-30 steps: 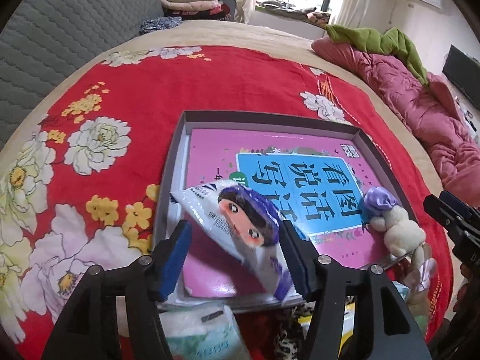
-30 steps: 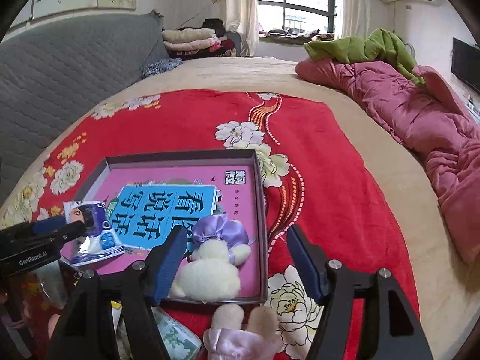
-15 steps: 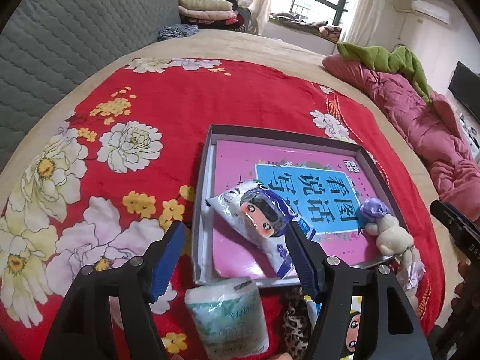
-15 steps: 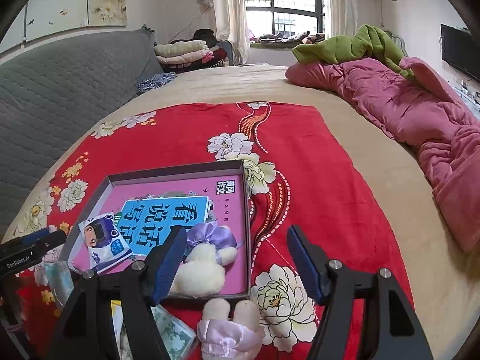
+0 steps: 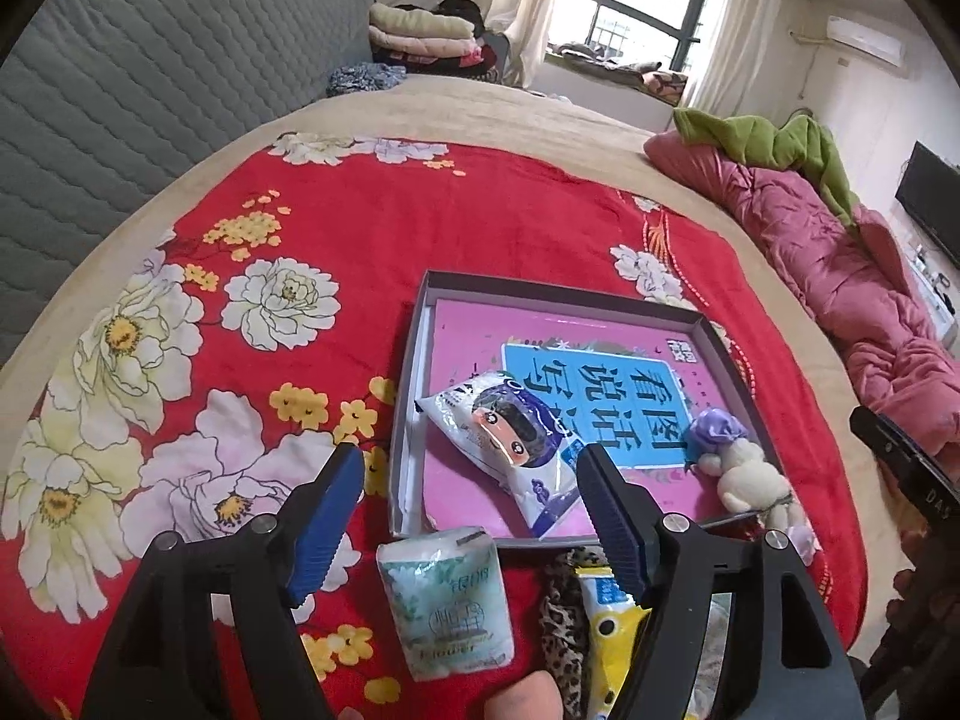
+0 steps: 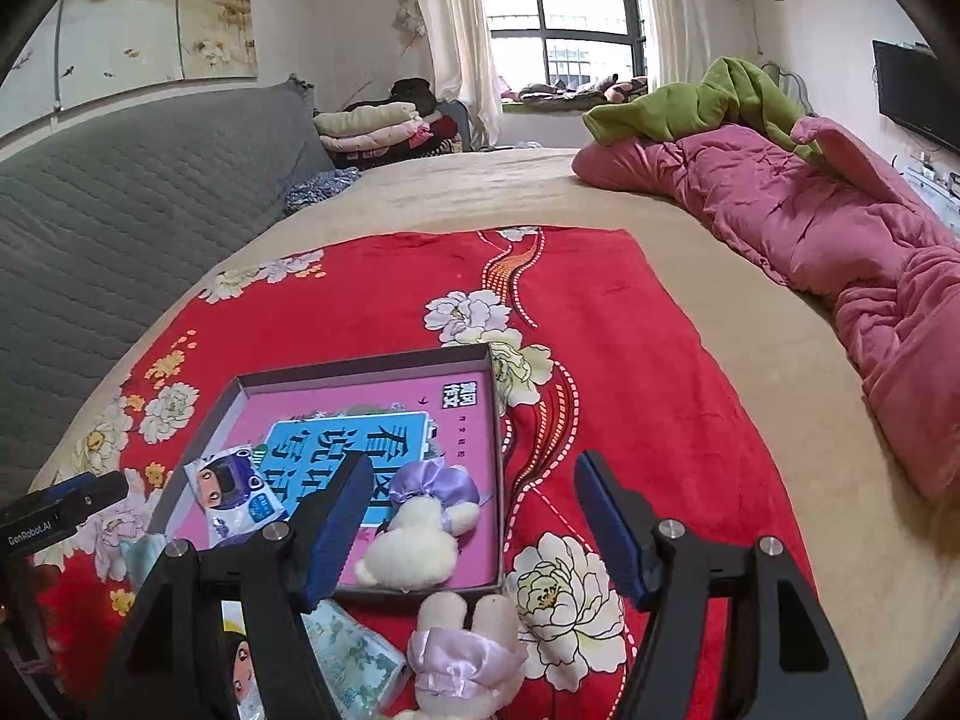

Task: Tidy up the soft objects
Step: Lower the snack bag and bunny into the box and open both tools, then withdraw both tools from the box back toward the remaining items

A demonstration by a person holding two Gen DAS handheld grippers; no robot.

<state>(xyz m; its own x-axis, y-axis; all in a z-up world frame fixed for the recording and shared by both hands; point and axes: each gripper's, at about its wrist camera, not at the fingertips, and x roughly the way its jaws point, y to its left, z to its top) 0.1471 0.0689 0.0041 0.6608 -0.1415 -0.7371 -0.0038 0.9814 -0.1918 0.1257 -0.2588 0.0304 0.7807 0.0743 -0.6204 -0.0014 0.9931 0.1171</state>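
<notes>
Red blanket [image 5: 372, 240] bare beyond tray [image 5: 414, 360], left gripper [image 5: 474, 516] fingers opening, empty

A red blanket [image 5: 420, 240] printed with white and yellow peonies fills the centre. The grey box [image 5: 414, 360] holds a pink book [image 5: 468, 336] with a blue title panel. Upper left, a grey quilted headboard [image 5: 150, 78]; at right, a pink quilt [image 6: 810, 222] (green cloth [image 6: 690, 102] on top).
</notes>
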